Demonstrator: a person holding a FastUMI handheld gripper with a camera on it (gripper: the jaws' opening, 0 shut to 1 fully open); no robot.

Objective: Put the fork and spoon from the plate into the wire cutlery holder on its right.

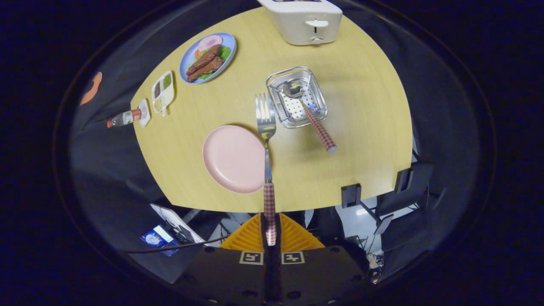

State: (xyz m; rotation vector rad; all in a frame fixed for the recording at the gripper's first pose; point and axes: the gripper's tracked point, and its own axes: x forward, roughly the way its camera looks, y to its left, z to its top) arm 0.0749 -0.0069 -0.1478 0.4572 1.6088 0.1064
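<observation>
Between the fingers of the hand-held gripper (270,231) sits the fork (267,140), clamped by the end of its checked handle, tines pointing away over the desk (361,127) between the pink plate (231,159) and the wire cutlery holder (296,97). It looks light and stiff, but a slim handle held so far back could swivel or slip; a firm squeeze seems wise. The spoon (312,119) already leans in the holder, bowl down, handle sticking out toward the fingers. From where I stand, the gripper is held high above the desk's near edge, aimed down and forward.
</observation>
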